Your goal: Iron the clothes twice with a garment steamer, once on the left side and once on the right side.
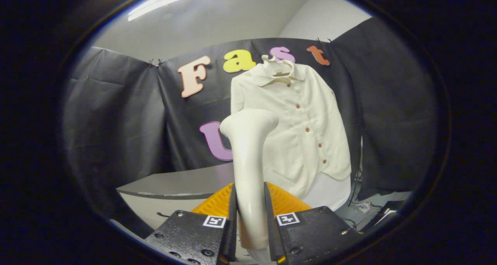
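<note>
Here, the gripper [250, 214] held the garment steamer [248, 156] upright between its two fingers.
Both fingers pressed against the steamer's handle, one on each side, clamped narrow around it. The handle rose from between them and its head bent over toward the shirt [299, 125], near the shirt's sleeve side, though whether it touched the cloth could not be told. The pale buttoned shirt hung on a hanger [276, 65] against the dark booth wall [116, 113], beyond the fingers. A grey table [182, 183] lay low, just beyond them.
</note>
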A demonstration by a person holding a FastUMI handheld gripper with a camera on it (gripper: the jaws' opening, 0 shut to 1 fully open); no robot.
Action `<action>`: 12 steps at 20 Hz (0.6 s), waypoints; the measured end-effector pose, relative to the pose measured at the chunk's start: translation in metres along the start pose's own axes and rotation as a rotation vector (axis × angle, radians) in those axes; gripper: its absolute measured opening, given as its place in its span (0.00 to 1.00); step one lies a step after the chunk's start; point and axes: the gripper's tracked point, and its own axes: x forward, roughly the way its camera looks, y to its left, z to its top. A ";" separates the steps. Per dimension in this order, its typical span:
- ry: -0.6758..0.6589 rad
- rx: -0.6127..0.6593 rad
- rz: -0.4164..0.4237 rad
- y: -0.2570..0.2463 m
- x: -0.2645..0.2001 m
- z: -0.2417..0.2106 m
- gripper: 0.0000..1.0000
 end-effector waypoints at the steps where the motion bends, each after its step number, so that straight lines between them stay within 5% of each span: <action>1: -0.003 0.004 0.019 0.015 -0.004 0.004 0.32; 12: -0.131 -0.078 0.111 0.163 -0.049 0.057 0.32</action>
